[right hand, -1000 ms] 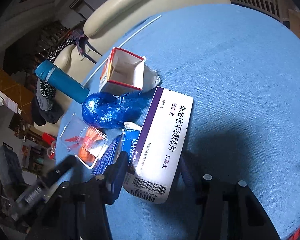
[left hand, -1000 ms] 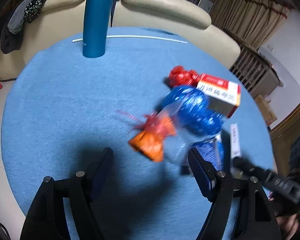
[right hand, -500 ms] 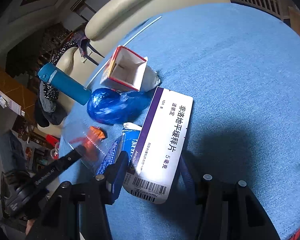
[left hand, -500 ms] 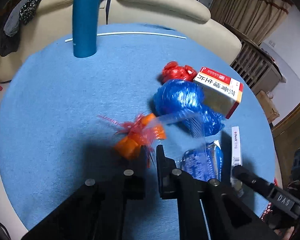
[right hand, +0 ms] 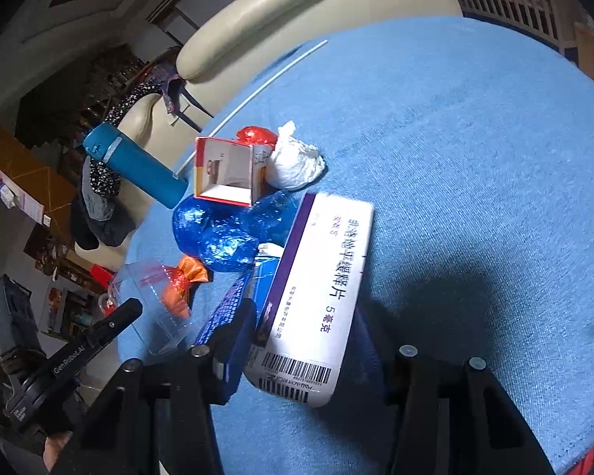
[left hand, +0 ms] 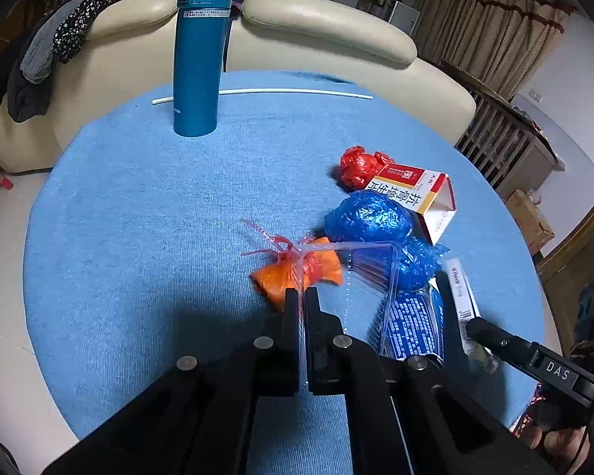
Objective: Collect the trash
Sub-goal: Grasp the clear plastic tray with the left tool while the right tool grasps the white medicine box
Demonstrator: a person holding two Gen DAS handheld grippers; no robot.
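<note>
My left gripper (left hand: 301, 297) is shut on the edge of a clear plastic box (left hand: 370, 269), which is tipped up over an orange and red wrapper (left hand: 281, 277). A crumpled blue bag (left hand: 368, 217), an open red and white carton (left hand: 415, 194) and a red wad (left hand: 356, 164) lie just beyond. In the right wrist view my right gripper (right hand: 301, 340) holds the near end of a white and purple medicine box (right hand: 320, 277). Its jaws are closing, with a pad against each side. A blue printed pack (right hand: 233, 304) lies beside that box. The clear plastic box (right hand: 154, 308) is at the left.
A tall blue flask (left hand: 198, 59) stands at the far side of the round blue table (left hand: 138, 217), with a thin white stick (left hand: 297, 92) behind it. A white tissue wad (right hand: 293, 162) lies by the carton. Cream sofa backs (left hand: 328, 27) ring the table's far edge.
My left jaws went from wide open to shut on the clear box's edge, and the box tipped up. The blue bag and carton shifted slightly. The right gripper and medicine box stayed put.
</note>
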